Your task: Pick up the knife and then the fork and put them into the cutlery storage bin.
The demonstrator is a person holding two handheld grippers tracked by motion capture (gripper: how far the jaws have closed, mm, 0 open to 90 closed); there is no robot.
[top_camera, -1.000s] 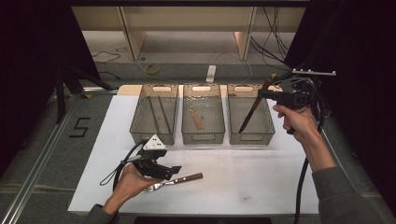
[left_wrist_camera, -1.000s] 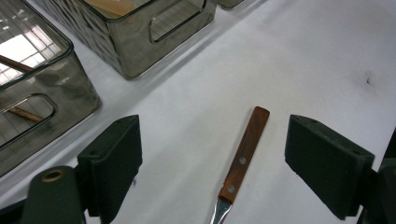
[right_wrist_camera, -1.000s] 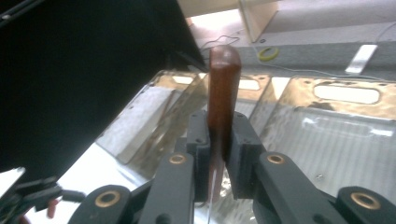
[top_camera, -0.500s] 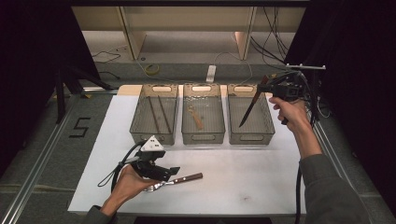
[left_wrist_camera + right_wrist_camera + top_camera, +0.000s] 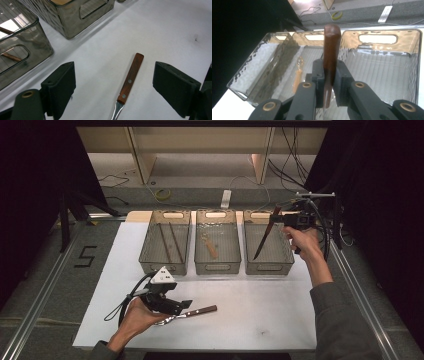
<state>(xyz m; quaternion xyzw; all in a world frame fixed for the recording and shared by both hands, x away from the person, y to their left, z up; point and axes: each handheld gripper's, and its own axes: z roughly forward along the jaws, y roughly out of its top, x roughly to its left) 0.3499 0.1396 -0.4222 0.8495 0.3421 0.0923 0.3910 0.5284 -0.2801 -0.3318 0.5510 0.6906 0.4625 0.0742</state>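
Note:
My right gripper (image 5: pixel 286 219) is shut on the brown wooden handle of a long utensil (image 5: pixel 263 237), whose dark lower end hangs slanting down over the right clear bin (image 5: pixel 270 268). In the right gripper view the handle (image 5: pixel 331 47) stands upright between the pads of the right gripper (image 5: pixel 329 75). At the front left my left gripper (image 5: pixel 181 306) rests low on the white sheet, open. A second wooden-handled utensil (image 5: pixel 202 310) lies flat there; in the left gripper view its riveted handle (image 5: pixel 130 78) lies between the wide-apart jaws, touching neither.
Three clear bins stand in a row at the back of the white sheet (image 5: pixel 260 315). The left bin (image 5: pixel 162 268) holds two dark sticks and the middle bin (image 5: pixel 217 268) a pale wooden utensil (image 5: pixel 297 75). Cables and a shelf lie beyond the table.
My right hand has carried its utensil leftward and a little lower, from beside the right bin to over it. The left gripper and the utensil on the sheet have stayed put.

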